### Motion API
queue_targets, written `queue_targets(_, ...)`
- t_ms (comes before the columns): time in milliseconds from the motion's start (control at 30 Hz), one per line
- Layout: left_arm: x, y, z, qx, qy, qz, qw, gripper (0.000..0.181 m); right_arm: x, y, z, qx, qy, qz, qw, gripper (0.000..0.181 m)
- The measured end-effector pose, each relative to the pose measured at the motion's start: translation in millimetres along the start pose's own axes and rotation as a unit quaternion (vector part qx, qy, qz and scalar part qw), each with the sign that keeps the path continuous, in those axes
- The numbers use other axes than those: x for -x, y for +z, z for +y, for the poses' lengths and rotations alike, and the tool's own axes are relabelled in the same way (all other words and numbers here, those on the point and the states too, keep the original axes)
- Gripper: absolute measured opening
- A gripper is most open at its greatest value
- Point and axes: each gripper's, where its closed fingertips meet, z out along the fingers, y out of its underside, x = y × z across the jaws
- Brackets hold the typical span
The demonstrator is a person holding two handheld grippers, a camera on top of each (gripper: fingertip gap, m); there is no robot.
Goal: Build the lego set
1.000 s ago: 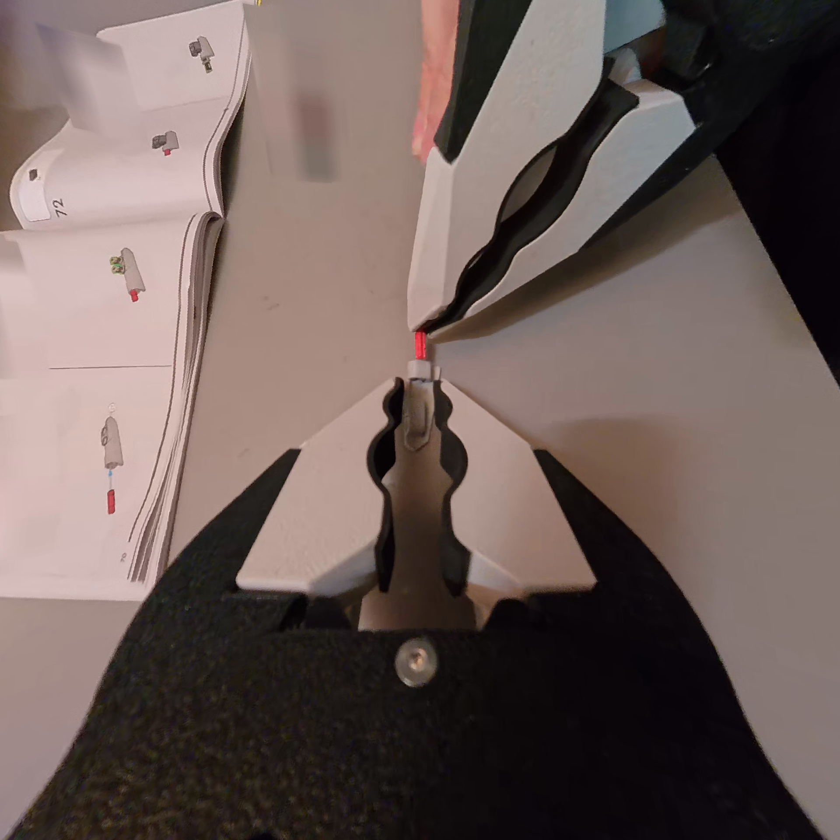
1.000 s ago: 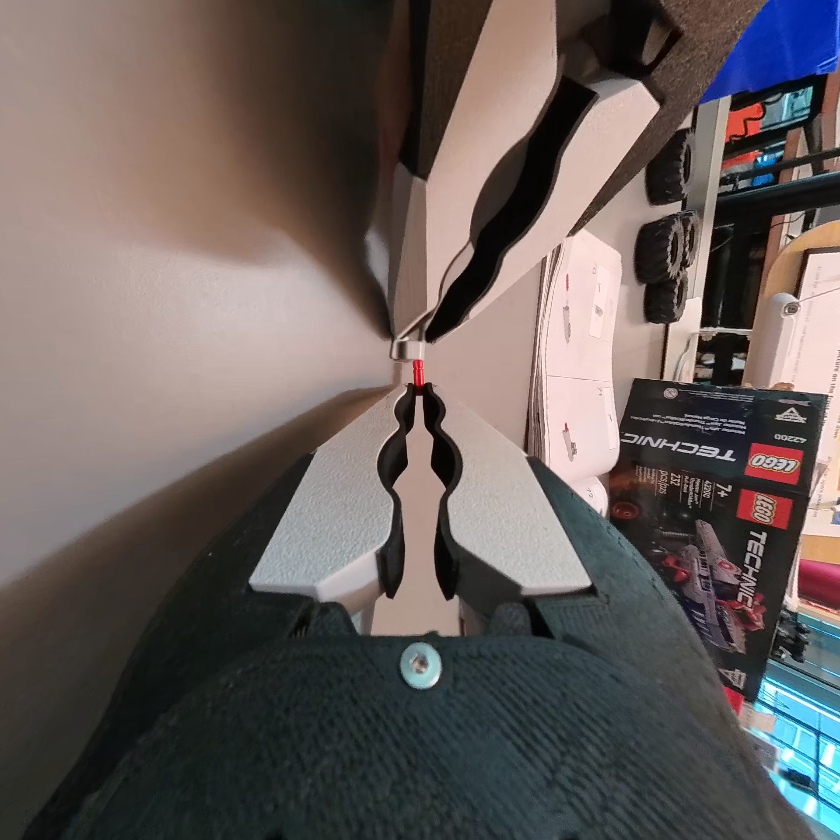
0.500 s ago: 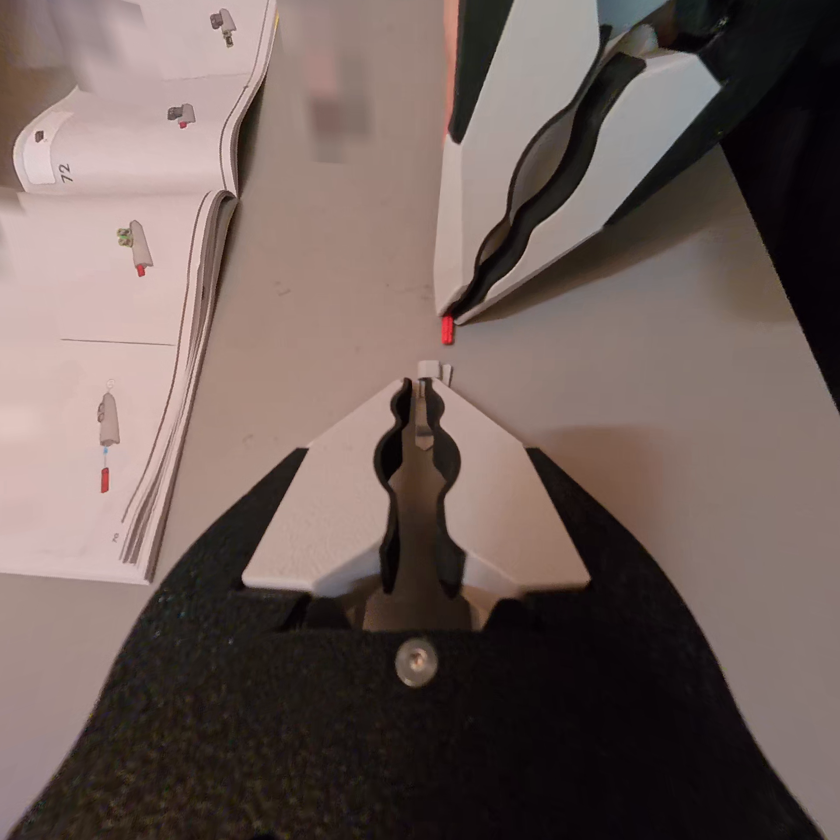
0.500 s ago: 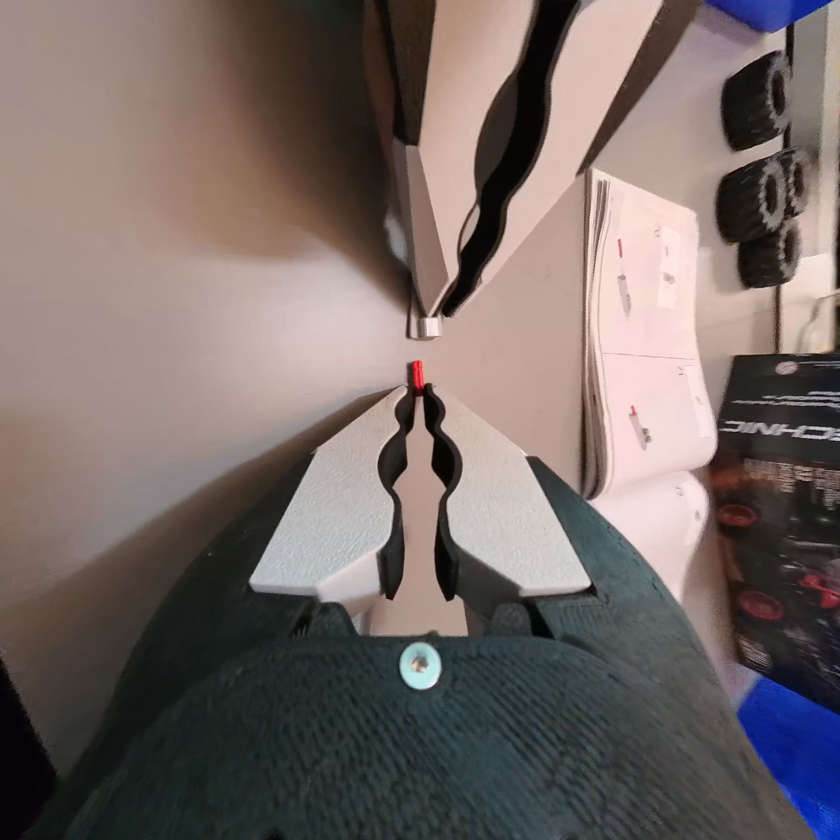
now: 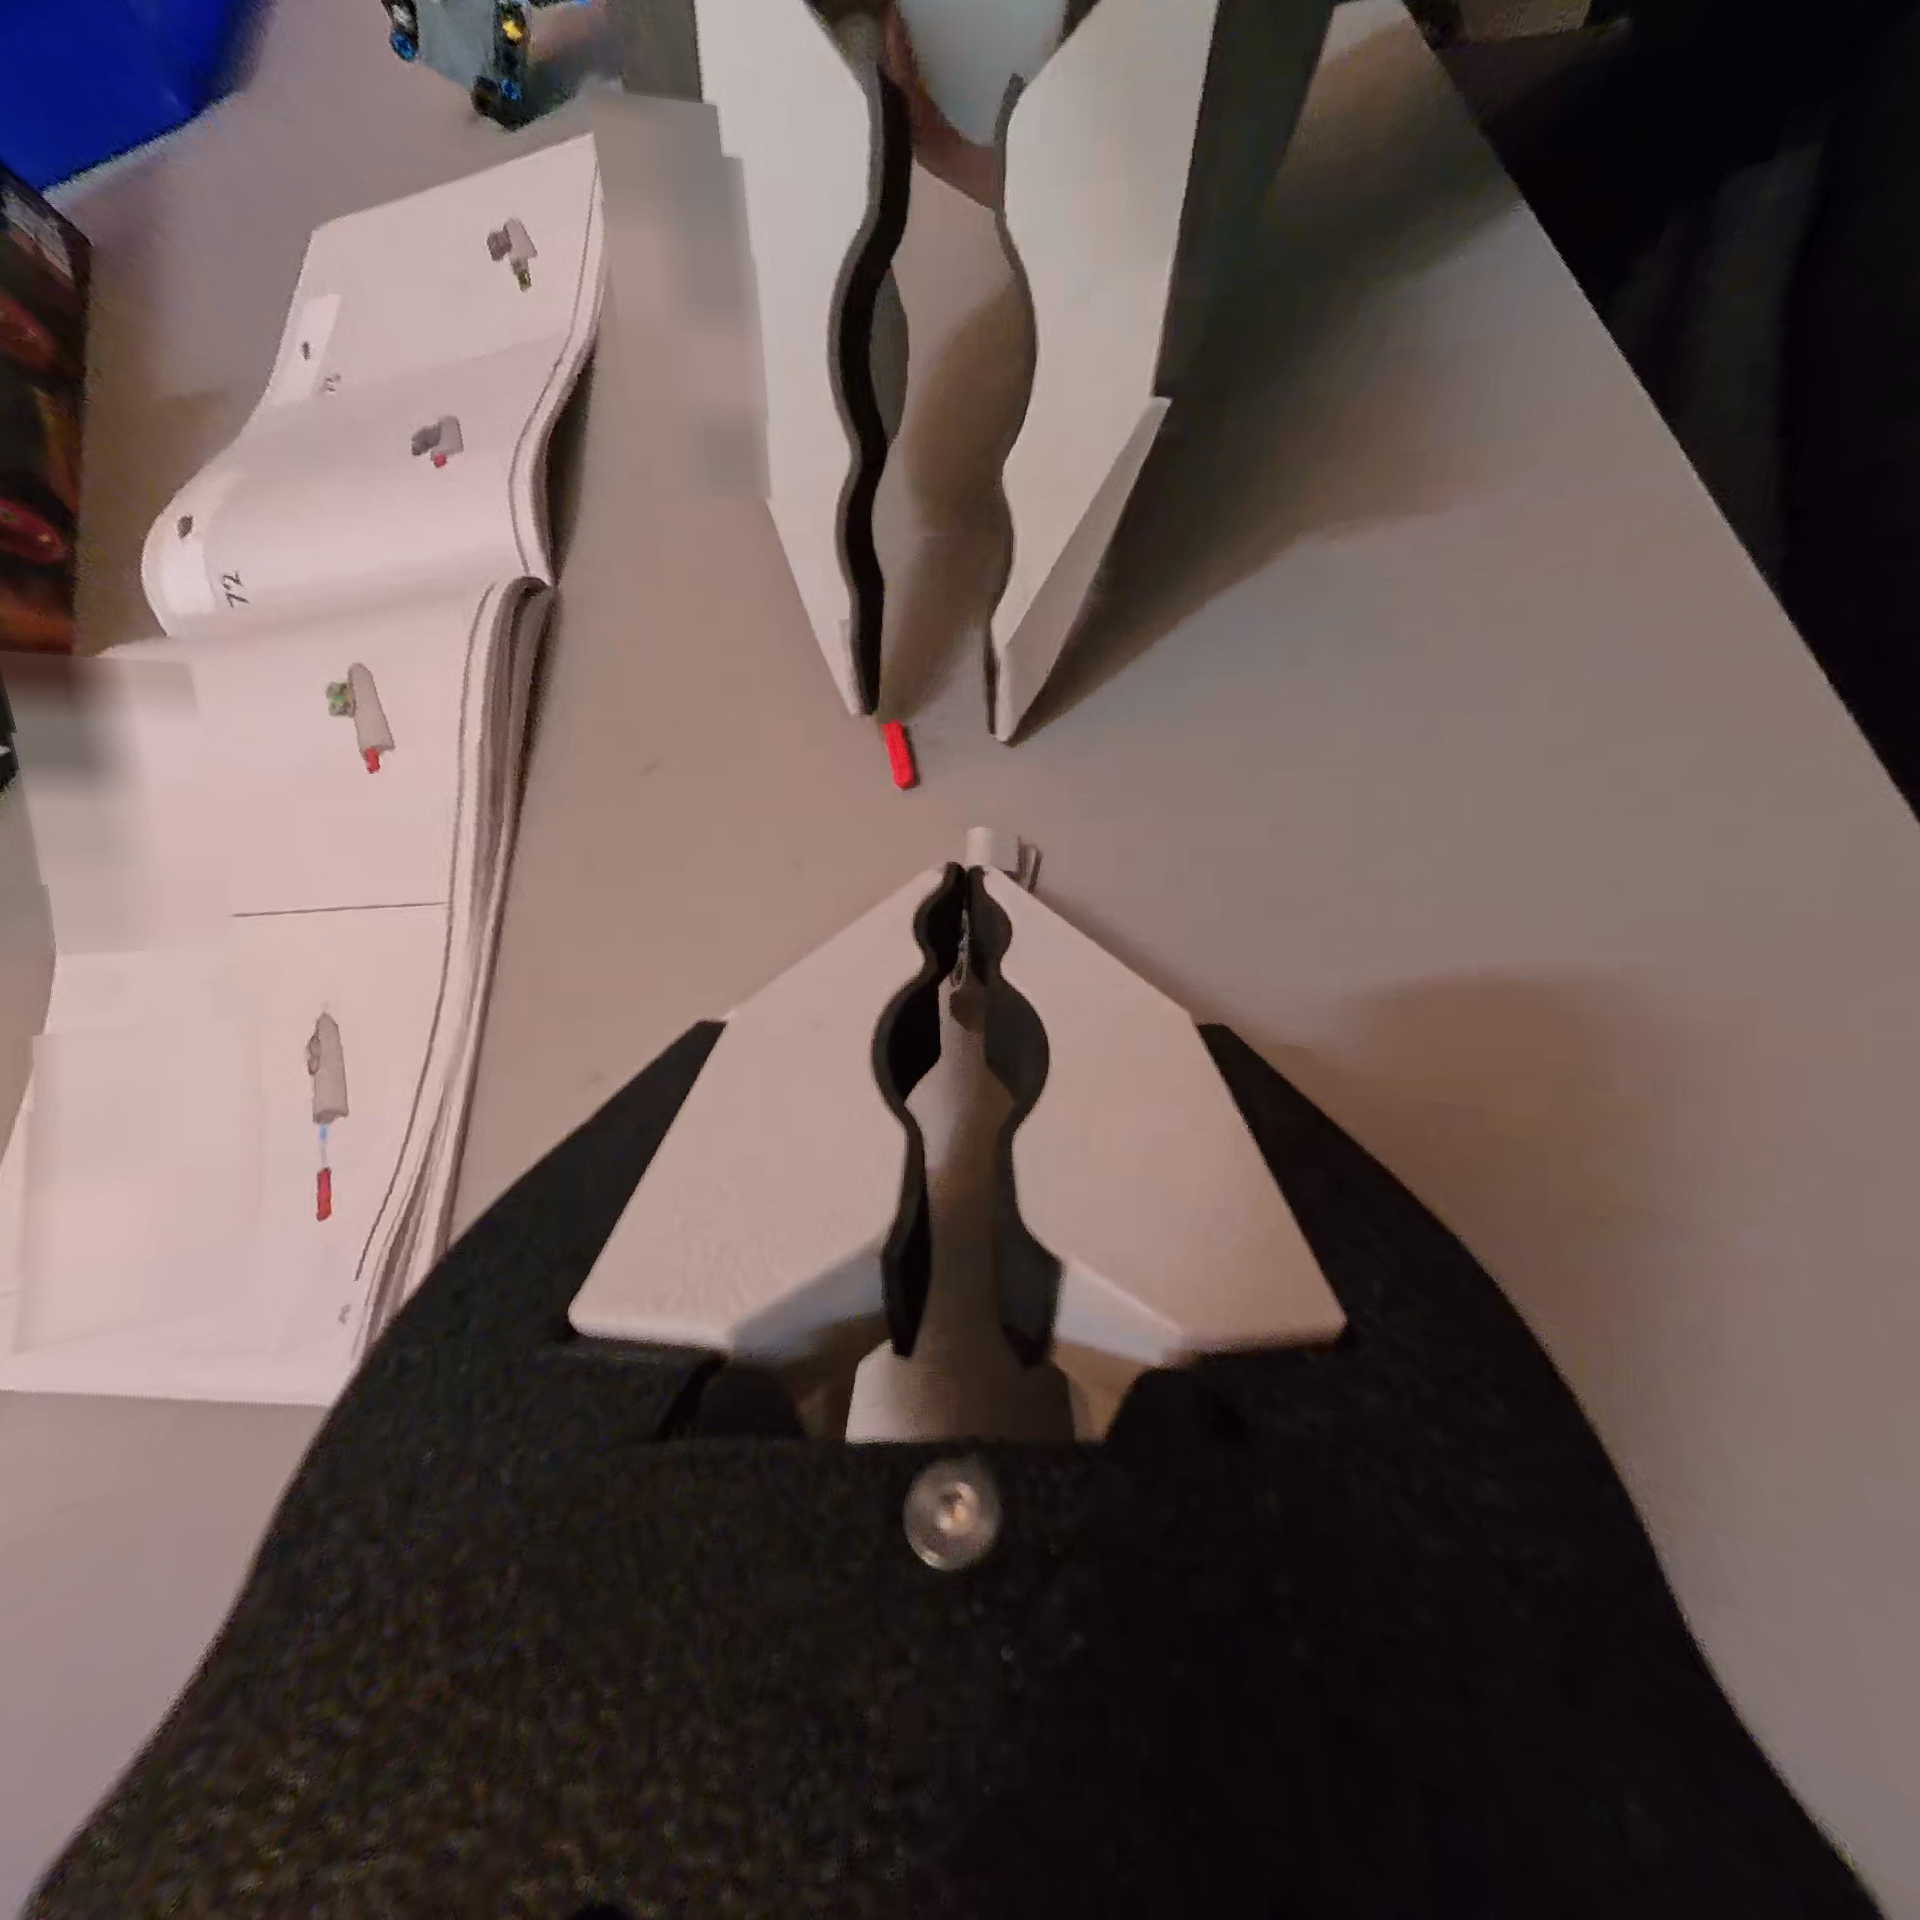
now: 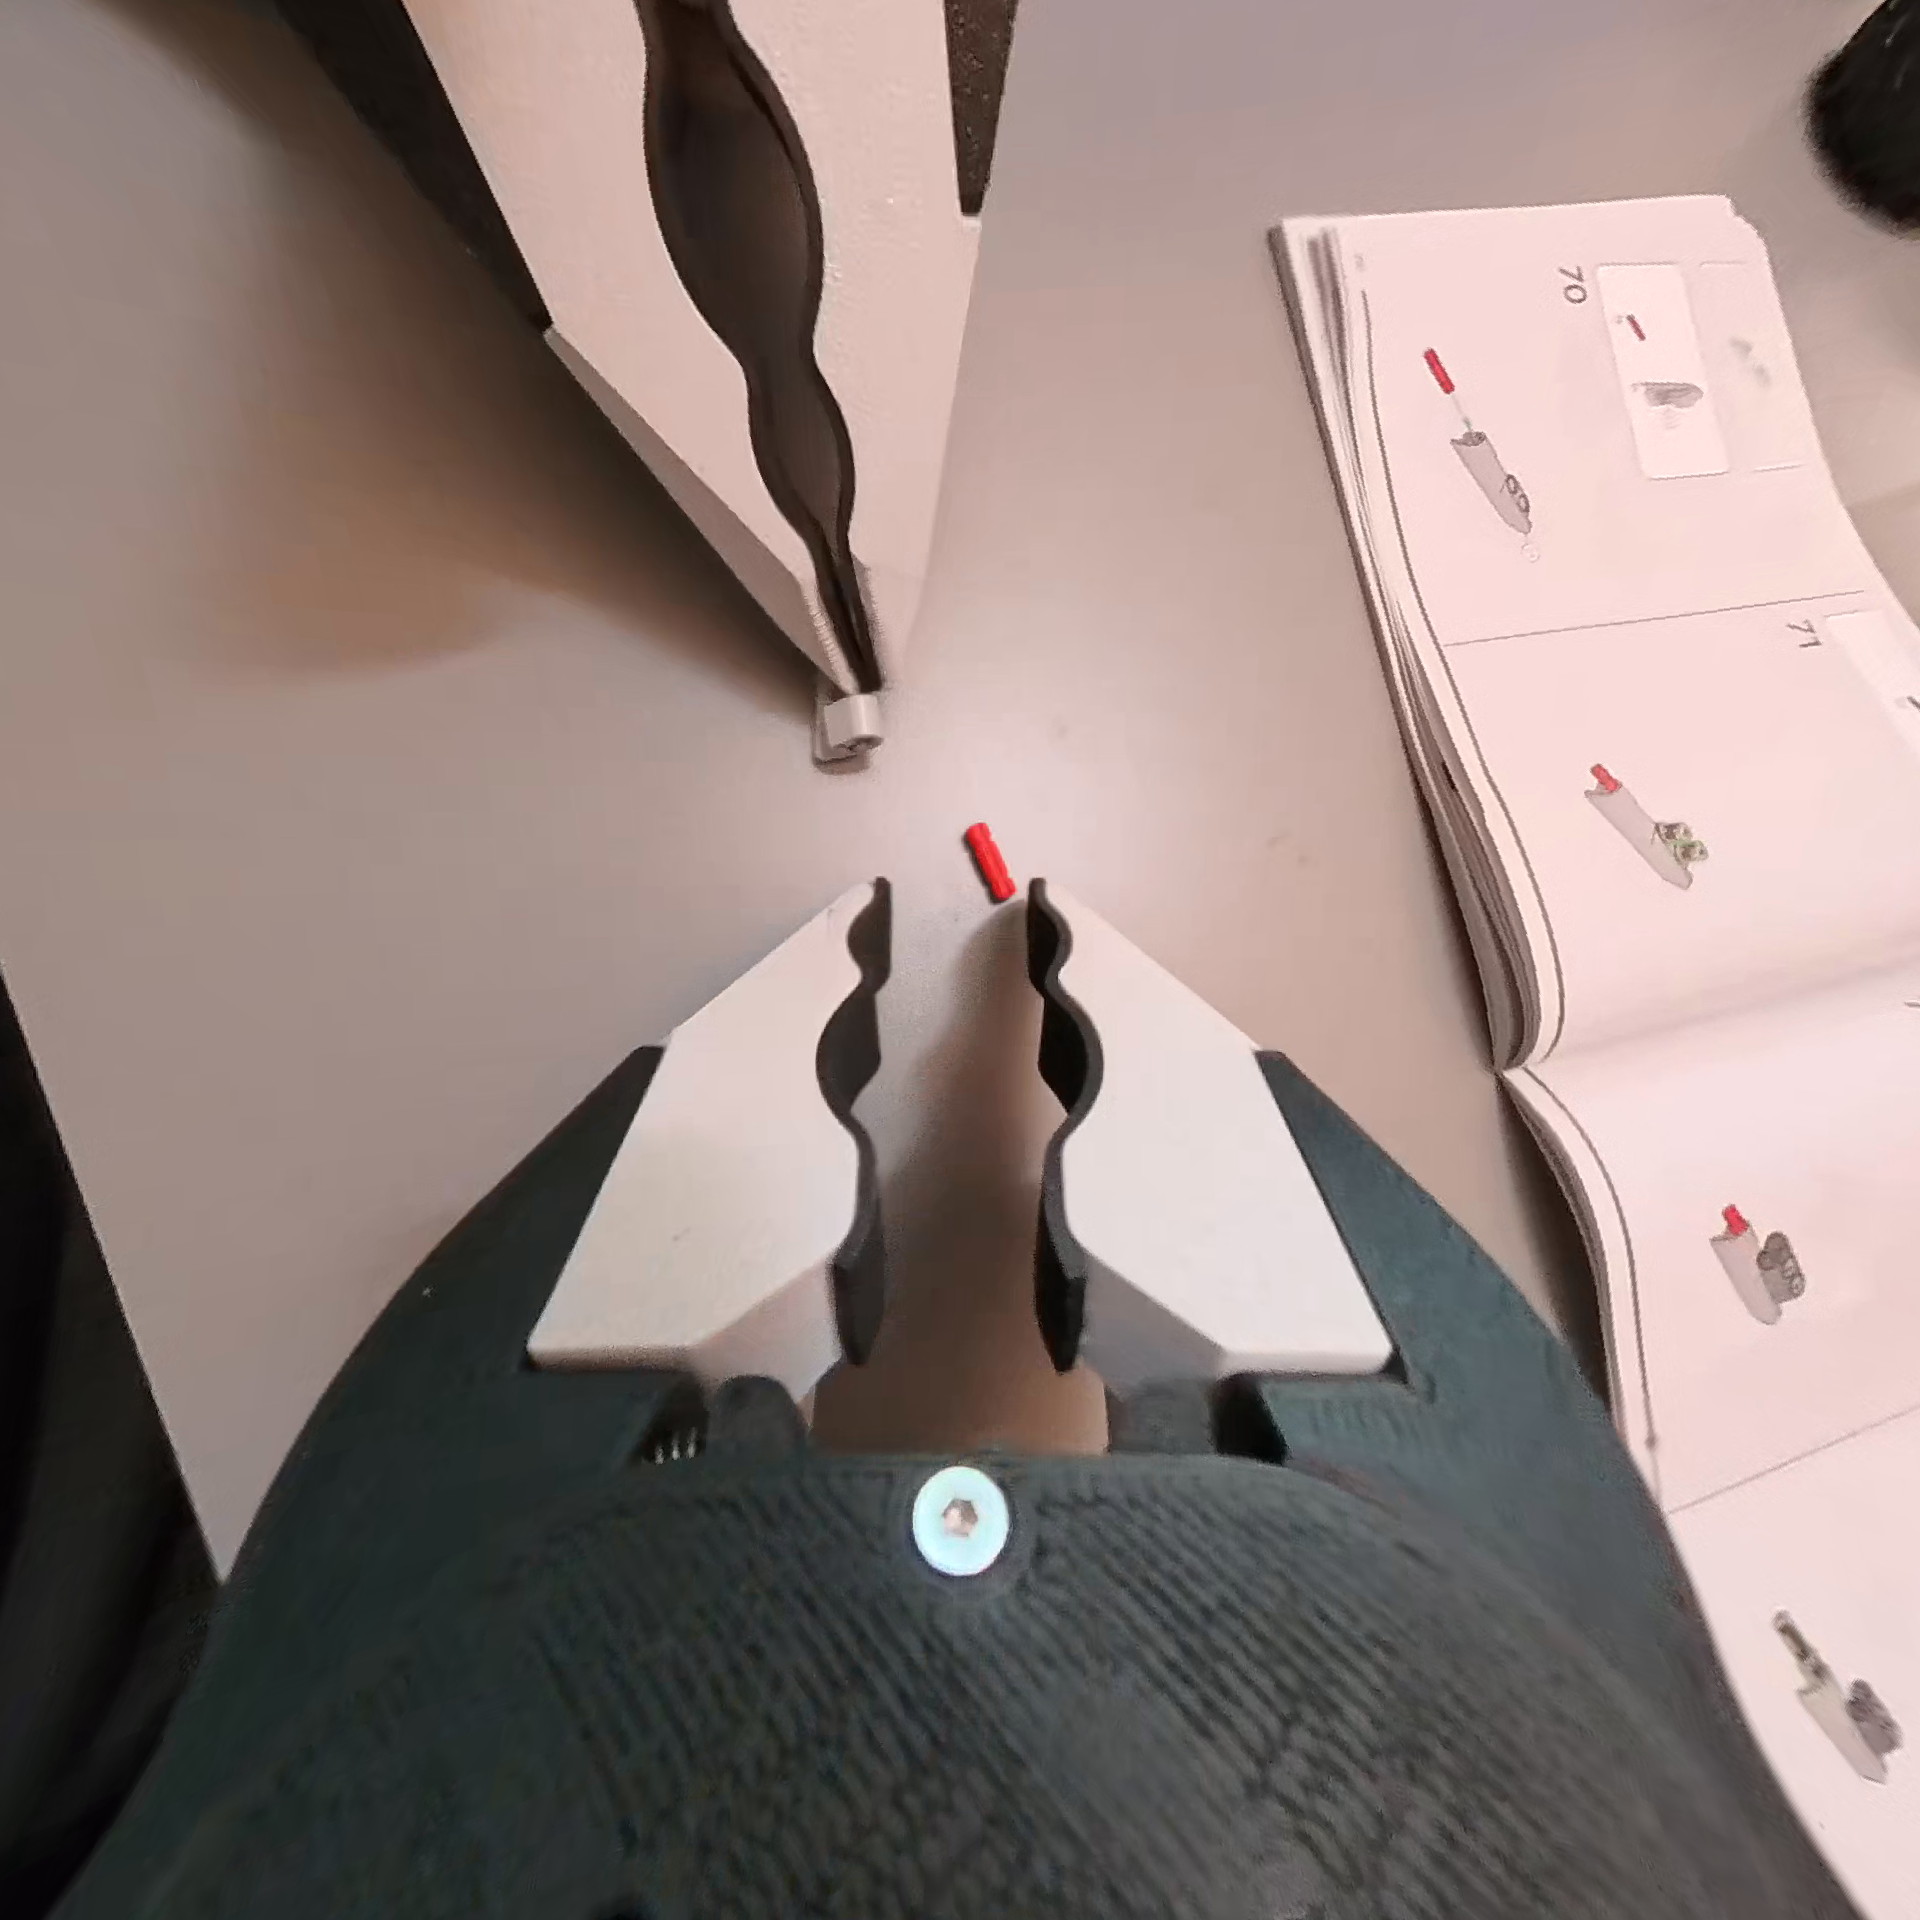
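Note:
My left gripper (image 5: 961, 873) is shut on a small light grey lego piece (image 5: 992, 844), which sticks out past its tips. It also shows in the right wrist view (image 6: 852, 675) with the grey piece (image 6: 850, 722) at its tips. My right gripper (image 6: 956, 888) is open and empty, facing the left one. A small red pin (image 6: 989, 860) lies on the grey table just off its right fingertip, between the two grippers. In the left wrist view the pin (image 5: 900, 755) is below the right gripper (image 5: 935, 722).
An open instruction booklet (image 5: 312, 727) lies on the table beside the grippers, also seen in the right wrist view (image 6: 1662, 727). A dark box (image 5: 31, 416) and a partly built model (image 5: 488, 52) stand beyond it. The table edge (image 5: 1662, 416) runs along the right.
The right gripper has opened and let go of the red pin, which now lies on the table. The two grippers have drawn apart; the pin no longer touches the grey piece.

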Motion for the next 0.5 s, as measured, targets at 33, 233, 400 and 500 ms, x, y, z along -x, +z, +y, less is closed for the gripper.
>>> queue_targets(33,3,0,-1,-0.003,0.003,-0.01,1.0,0.0,-1,-2,-2,-0.013,0.008,0.0,1.0,0.027)
queue_targets(233,18,-11,-20,-0.057,0.058,-0.089,0.993,0.0,3,-14,-23,-0.123,0.08,-0.03,0.989,0.03)
queue_targets(400,13,-14,-34,-0.086,0.106,-0.106,0.985,0.0,7,-20,-40,-0.184,0.098,-0.056,0.977,0.014)
queue_targets(500,11,-15,-39,-0.1,0.11,-0.107,0.983,0.0,13,-15,-36,-0.171,0.077,-0.063,0.98,0.005)
